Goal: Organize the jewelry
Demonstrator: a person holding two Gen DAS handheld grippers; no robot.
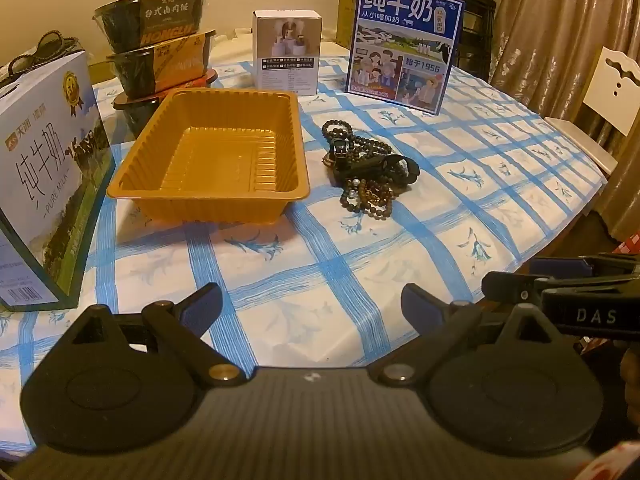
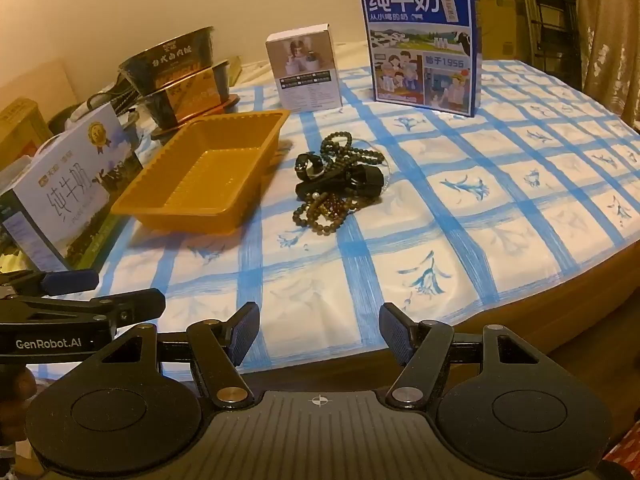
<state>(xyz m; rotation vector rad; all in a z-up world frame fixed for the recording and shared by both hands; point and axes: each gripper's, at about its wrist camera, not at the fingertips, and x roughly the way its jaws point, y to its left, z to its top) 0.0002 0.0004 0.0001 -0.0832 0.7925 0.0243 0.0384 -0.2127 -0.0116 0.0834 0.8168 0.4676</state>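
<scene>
Two grippers, left [image 1: 311, 310] and right [image 2: 319, 332], both spread wide, empty. Tangled heap of dark bead bracelets [image 2: 340, 184] beside empty orange plastic tray [image 2: 208, 168]: likely snagging neighbours, strands dragging onto blue-checked tablecloth [image 2: 500, 200].

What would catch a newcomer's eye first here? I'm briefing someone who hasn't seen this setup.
Probably the dark tangle of bead bracelets heaped mid-table on the blue-checked tablecloth, with the empty golden tray just to its left. Behind them a tall blue milk carton stands upright. Both the left gripper and right gripper are open, short of the pile.
</scene>
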